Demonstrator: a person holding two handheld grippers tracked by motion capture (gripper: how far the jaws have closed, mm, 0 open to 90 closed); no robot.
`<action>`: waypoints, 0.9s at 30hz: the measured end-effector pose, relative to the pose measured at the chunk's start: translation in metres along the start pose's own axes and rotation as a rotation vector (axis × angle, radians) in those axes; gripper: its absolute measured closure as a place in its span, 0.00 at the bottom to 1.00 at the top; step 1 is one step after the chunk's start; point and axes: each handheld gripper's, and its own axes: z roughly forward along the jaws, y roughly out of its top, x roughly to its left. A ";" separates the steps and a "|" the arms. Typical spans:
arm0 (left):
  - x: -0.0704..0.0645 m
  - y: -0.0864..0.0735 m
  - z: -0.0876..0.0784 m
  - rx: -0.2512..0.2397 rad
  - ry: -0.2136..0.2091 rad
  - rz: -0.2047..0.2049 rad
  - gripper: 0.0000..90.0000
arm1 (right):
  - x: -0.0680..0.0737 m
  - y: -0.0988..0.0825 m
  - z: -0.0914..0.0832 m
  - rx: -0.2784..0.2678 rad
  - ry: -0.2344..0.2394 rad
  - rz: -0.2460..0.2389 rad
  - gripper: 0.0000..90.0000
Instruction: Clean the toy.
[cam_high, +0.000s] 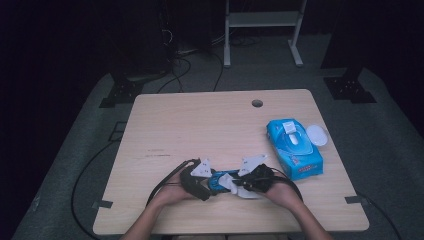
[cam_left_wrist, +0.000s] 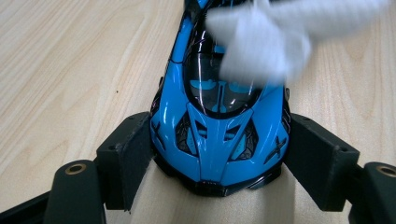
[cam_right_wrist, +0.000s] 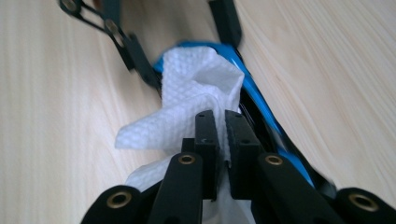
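A blue toy car (cam_left_wrist: 217, 144) lies on the wooden table (cam_high: 200, 125) near its front edge. My left gripper (cam_left_wrist: 217, 140) is shut on the car, its pads (cam_left_wrist: 135, 156) pressed against both sides of one end. In the high view the left gripper (cam_high: 206, 188) sits to the left of the car (cam_high: 218, 181). My right gripper (cam_right_wrist: 220, 126) is shut on a crumpled white tissue (cam_right_wrist: 191, 98), which rests on top of the car (cam_right_wrist: 254, 93). The same tissue (cam_left_wrist: 261, 42) shows blurred over the car's roof. In the high view the right gripper (cam_high: 241, 184) comes at the car from the right.
A blue pack of wipes (cam_high: 294, 148) lies at the table's right side, with a white oval lid (cam_high: 317, 135) beside it. A cable hole (cam_high: 257, 103) is near the far edge. Cables trail off the front corners. A metal stand (cam_high: 262, 20) is on the floor behind.
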 end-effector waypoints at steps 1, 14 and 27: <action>0.000 0.000 0.000 -0.001 0.000 0.000 0.29 | -0.002 -0.005 -0.003 0.005 -0.011 0.007 0.93; 0.000 0.000 0.000 0.004 0.002 0.004 0.29 | 0.004 -0.010 -0.002 -0.033 -0.045 0.009 0.93; 0.000 0.000 0.001 0.002 0.000 0.008 0.29 | 0.004 -0.018 -0.004 -0.061 -0.057 0.057 0.93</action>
